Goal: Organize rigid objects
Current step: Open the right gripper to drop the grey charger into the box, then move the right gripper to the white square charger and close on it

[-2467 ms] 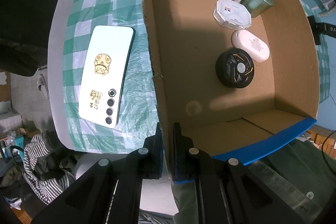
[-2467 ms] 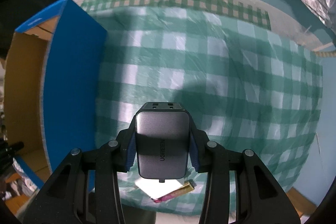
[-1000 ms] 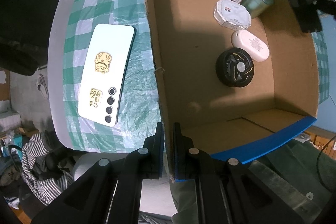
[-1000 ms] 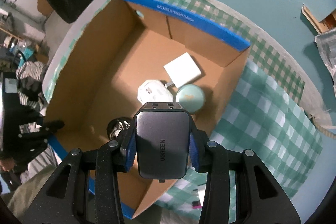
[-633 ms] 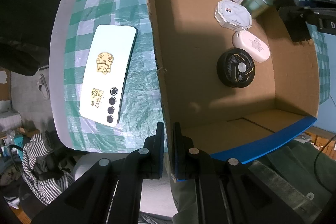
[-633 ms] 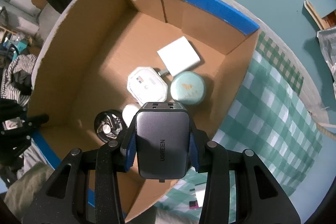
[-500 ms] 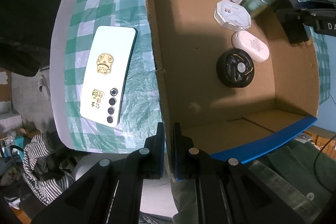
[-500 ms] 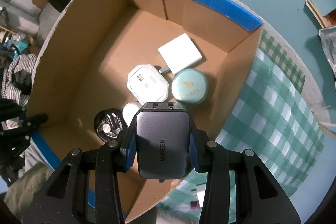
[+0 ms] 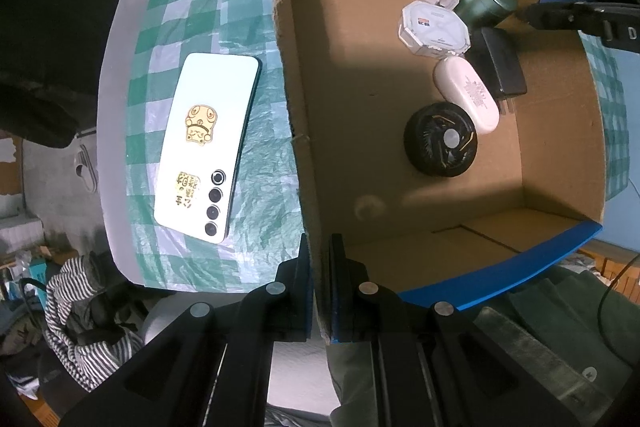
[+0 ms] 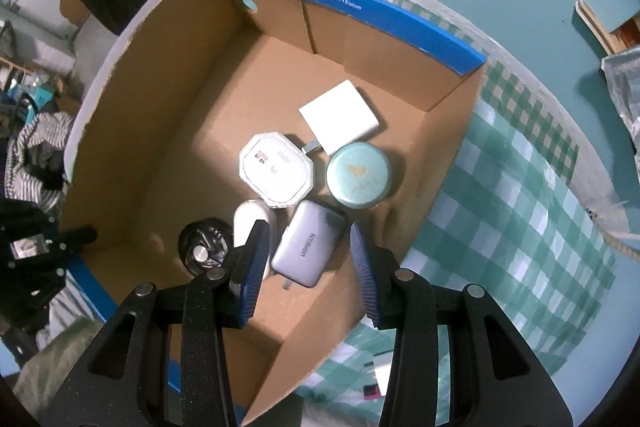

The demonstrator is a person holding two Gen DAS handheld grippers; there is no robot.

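Our right tongs [image 10: 308, 251] hang open over the grey charger [image 10: 308, 243], wedged among 5 gadgets; left tongs [image 9: 318, 267] pinch the box wall [image 9: 298, 131].

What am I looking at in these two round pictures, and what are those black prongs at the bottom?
There is no robot here: a person holds a hand tool with two fingers in each hand, and a wide-angle camera on each tool looks forward along its fingers. That is why the pictures bulge.

In the left tool's picture, the left gripper is pinched shut on the wall of the cardboard box. Beside the box, a white phone lies on the checked tablecloth.

In the right tool's picture, the right gripper hangs open over the box, holding nothing. Below it on the box floor lie a grey charger, a white octagonal case, a round green tin, a white square adapter, a white oval case and a small black fan.
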